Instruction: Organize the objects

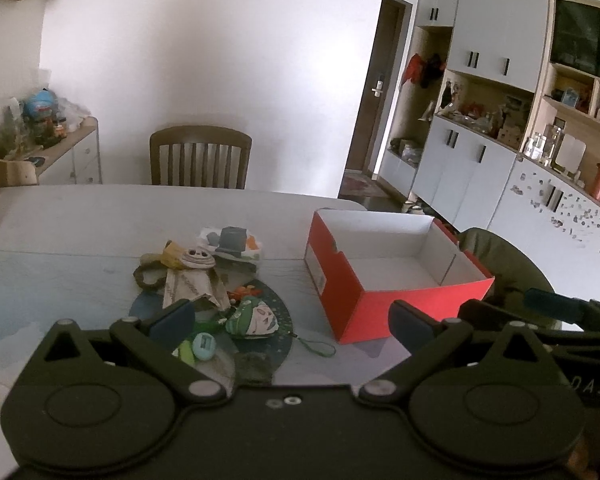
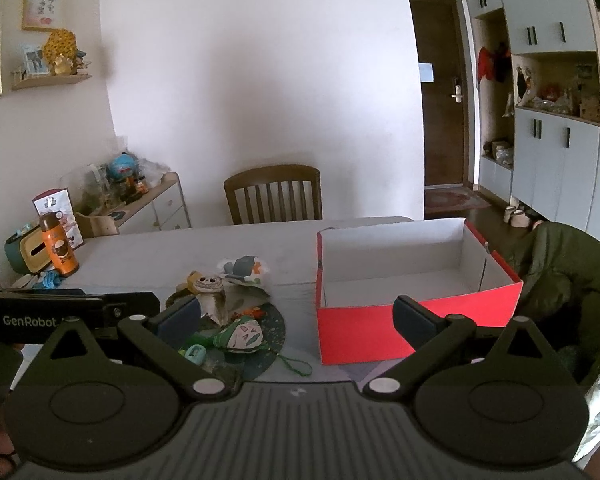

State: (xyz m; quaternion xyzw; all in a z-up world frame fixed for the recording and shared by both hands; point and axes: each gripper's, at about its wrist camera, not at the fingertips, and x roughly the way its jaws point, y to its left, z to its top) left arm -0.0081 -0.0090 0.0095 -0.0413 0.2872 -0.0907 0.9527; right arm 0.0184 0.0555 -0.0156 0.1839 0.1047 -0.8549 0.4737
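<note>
A pile of small toys lies on the table left of an open red box [image 1: 396, 264], which is white inside and holds nothing I can see. The pile has a green-haired face charm [image 1: 254, 316], a skull-faced ghost doll [image 1: 194, 272], a grey hat piece on a white pouch [image 1: 230, 240], a teal round tag [image 1: 204, 346] and a dark round fan [image 1: 272, 320] underneath. My left gripper [image 1: 292, 320] is open and empty, just short of the pile. My right gripper [image 2: 298, 318] is open and empty, in front of the box [image 2: 412, 280] and pile [image 2: 240, 330].
A wooden chair [image 1: 200, 156] stands at the table's far side. An orange bottle [image 2: 59, 250] and a tissue box [image 2: 24, 254] sit at the table's left end. A green jacket [image 2: 560, 280] drapes a chair right of the box. Cabinets [image 1: 480, 140] line the right wall.
</note>
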